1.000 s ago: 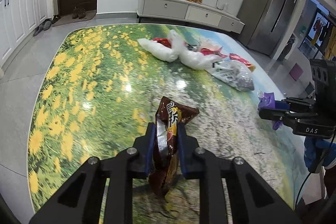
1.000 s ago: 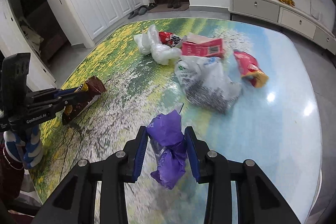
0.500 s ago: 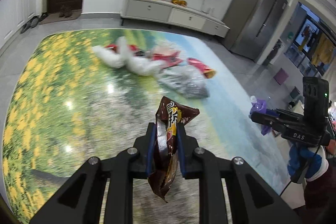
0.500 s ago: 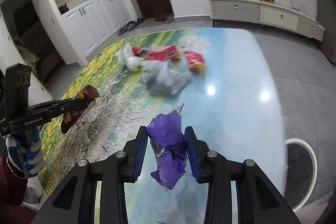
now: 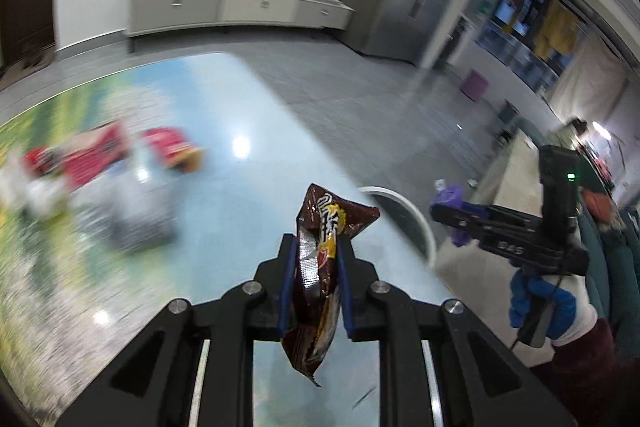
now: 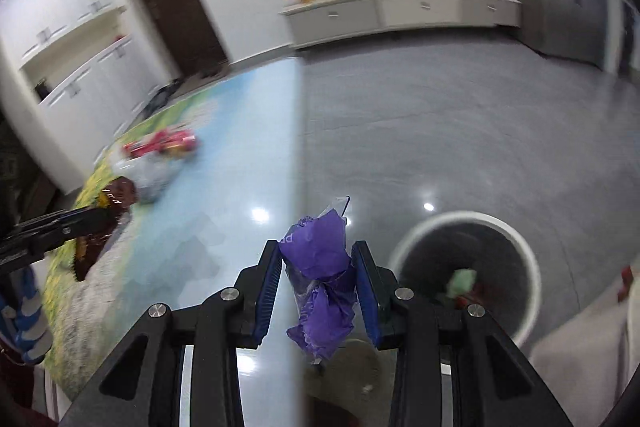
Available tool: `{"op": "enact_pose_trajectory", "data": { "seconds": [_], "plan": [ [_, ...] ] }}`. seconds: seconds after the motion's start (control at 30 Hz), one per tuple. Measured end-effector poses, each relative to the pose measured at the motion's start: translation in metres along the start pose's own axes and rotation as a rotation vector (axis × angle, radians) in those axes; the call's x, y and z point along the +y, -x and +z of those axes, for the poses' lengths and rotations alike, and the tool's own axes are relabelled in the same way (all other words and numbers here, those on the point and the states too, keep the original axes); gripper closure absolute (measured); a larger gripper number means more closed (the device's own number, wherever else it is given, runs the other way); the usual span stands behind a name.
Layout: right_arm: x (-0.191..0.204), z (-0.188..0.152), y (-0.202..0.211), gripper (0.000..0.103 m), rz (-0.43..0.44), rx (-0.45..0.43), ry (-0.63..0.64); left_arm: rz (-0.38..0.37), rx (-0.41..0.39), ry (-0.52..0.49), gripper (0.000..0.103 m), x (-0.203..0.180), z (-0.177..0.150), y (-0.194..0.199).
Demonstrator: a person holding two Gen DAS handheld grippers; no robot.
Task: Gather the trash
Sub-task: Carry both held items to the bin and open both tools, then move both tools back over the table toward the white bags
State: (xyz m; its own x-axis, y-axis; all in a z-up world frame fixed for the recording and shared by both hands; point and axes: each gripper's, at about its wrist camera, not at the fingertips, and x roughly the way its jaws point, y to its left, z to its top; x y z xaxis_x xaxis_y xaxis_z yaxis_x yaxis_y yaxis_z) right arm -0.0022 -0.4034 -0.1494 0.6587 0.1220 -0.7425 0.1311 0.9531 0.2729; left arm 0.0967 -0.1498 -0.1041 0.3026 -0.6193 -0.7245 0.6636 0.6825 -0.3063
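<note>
Left tongs [image 5: 314, 283] clamp a crumpled brown foil snack wrapper [image 5: 320, 291]; right tongs [image 6: 316, 287] clamp a purple plastic wad [image 6: 320, 283], carried off the bench [image 6: 224, 227] toward the white-rimmed round bin [image 6: 528, 267] at three o'clock for dropping.

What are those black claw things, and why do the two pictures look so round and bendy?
Each claw is a gripper that a person holds, one per hand, with a wide-eyed camera looking along it. That lens bends everything. One picture is from the left gripper, squeezing a brown snack wrapper. The other is from the right gripper, squeezing crumpled purple plastic. Each camera also glimpses the other gripper off to the side, held by a gloved hand. More rubbish, blurry red packets and a grey bag, lies on the flowery table. On the floor stands a white-rimmed bin.
</note>
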Motion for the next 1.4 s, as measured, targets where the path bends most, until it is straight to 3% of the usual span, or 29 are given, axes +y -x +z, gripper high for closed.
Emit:
{"op": "enact_pose_trajectory", "data": {
  "seconds": [0.17,0.53,0.63,0.73,0.8,1.07,1.4],
  "plan": [
    [-0.055,-0.004,-0.007,0.069,-0.072,0.02,-0.09,-0.057,0.067,-0.075,0.085,-0.054,0.027,-0.056],
    [-0.128,-0.01,-0.034,0.067,-0.145,0.062,-0.209,-0.037,0.188,-0.11,0.082,-0.114,0.065,-0.164],
    [-0.14,-0.009,-0.04,0.067,-0.166,0.069,-0.22,-0.064,0.201,-0.074,0.075,-0.114,0.069,-0.18],
    [-0.147,-0.01,-0.042,0.064,-0.188,0.072,-0.229,-0.091,0.204,-0.035,0.056,-0.115,0.073,-0.19],
    [-0.149,-0.012,-0.042,0.055,-0.211,0.07,-0.234,-0.105,0.197,-0.016,0.045,-0.114,0.076,-0.191],
    [-0.157,-0.016,-0.034,0.054,-0.225,0.053,-0.271,-0.087,0.17,-0.025,0.045,-0.115,0.074,-0.173],
    [-0.111,-0.003,-0.004,0.054,-0.148,-0.004,-0.211,0.023,0.084,-0.055,0.045,-0.084,0.058,-0.107]
  ]
}}
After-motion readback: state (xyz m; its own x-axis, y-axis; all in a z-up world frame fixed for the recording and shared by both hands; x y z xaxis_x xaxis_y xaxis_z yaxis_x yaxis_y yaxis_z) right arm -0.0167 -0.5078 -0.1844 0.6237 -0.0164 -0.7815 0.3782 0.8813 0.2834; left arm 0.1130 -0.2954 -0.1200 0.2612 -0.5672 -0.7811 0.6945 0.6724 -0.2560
